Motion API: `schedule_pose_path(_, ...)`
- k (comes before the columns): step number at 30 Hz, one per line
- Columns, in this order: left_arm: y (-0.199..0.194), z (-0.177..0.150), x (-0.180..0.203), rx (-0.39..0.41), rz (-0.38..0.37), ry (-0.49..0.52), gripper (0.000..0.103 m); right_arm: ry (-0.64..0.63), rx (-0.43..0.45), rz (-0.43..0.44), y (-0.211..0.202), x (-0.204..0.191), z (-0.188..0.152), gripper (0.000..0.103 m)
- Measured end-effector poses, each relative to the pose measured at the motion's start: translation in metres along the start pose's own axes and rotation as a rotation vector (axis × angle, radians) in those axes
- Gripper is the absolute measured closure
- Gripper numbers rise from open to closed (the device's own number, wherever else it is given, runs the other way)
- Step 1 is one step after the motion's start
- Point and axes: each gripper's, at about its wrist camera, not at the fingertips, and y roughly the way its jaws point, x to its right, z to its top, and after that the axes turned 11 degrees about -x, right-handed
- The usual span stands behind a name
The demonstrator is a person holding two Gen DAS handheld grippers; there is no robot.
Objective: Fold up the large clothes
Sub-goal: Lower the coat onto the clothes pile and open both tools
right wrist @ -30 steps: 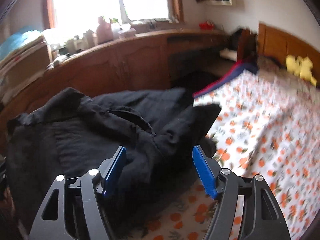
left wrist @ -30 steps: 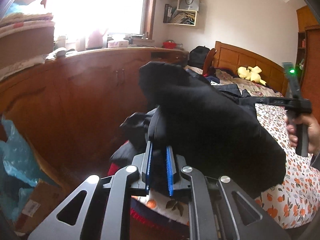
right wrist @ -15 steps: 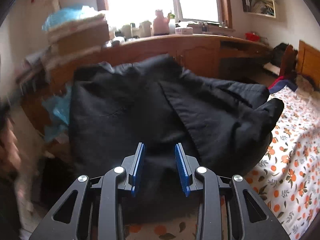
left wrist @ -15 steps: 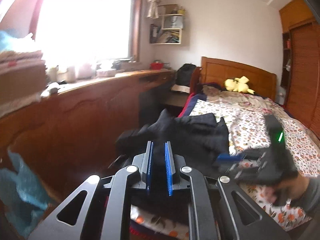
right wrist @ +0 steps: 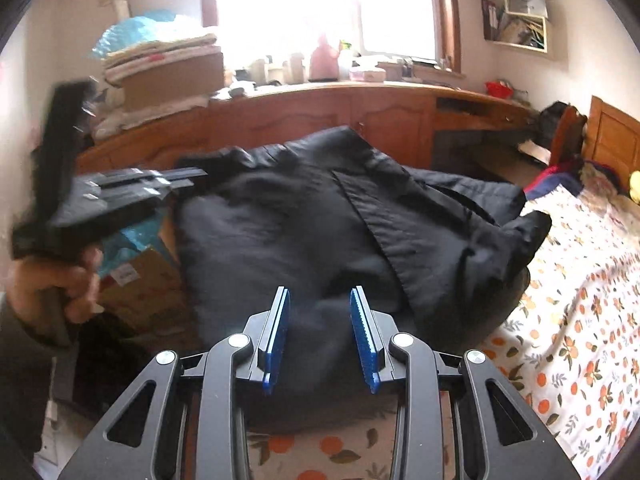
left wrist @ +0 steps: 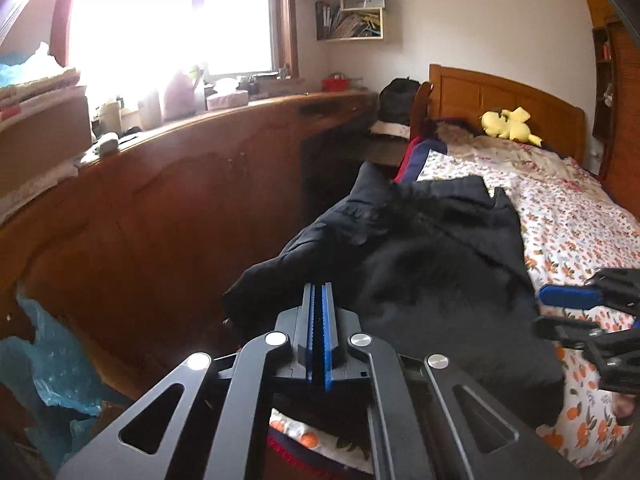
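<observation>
You have matt black cloth in the jacket (right wrist: 304,236), creased and soft, over the bed's (right wrist: 576,320) flower-printed cotton sheet. Your right gripper (right wrist: 320,336) is matt black plastic with ridged blue pads (right wrist: 362,336) and shiny metal pins. The cabinet (left wrist: 168,216) is glossy varnished wood.

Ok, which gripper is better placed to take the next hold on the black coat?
Right. The right gripper is open, directly over the black coat on the bed. The left gripper is shut with no cloth visible between its blue pads.
</observation>
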Motion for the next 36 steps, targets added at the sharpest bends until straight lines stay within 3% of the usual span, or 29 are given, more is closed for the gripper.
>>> schedule_pose_path(8,0.009,-0.013,-0.007,-0.015,-0.009,-0.028,0.100,0.021,-0.025,0.047,0.020,0.001,-0.011,0.072)
schedule_pose_path(15,-0.027,-0.007,0.014,0.035,-0.027,-0.015,0.095,0.065,0.009,-0.010,-0.009,0.002,-0.020,0.073)
schedule_pose_path(17,-0.039,-0.006,0.024,0.059,-0.025,-0.010,0.053,0.077,0.020,-0.022,-0.018,0.005,-0.023,0.073)
schedule_pose_path(20,-0.055,-0.003,0.042,0.111,-0.004,0.008,0.017,0.095,0.043,-0.042,-0.036,0.012,-0.030,0.073)
schedule_pose_path(22,-0.064,-0.004,0.054,0.141,-0.005,0.013,0.002,0.109,0.057,-0.057,-0.050,0.019,-0.036,0.073)
schedule_pose_path(25,-0.075,-0.006,0.072,0.164,-0.014,0.018,0.002,0.125,0.074,-0.082,-0.066,0.029,-0.046,0.072)
schedule_pose_path(27,-0.080,-0.008,0.084,0.173,-0.020,0.024,0.002,0.136,0.087,-0.106,-0.079,0.037,-0.054,0.063)
schedule_pose_path(29,-0.085,-0.011,0.096,0.177,-0.024,0.031,0.002,0.145,0.104,-0.140,-0.090,0.044,-0.064,0.044)
schedule_pose_path(32,-0.089,-0.018,0.113,0.174,-0.036,0.049,0.002,0.168,0.131,-0.178,-0.109,0.057,-0.080,0.023)
schedule_pose_path(36,-0.093,-0.028,0.143,0.170,-0.068,0.087,0.002,0.206,0.160,-0.234,-0.135,0.073,-0.109,0.009)
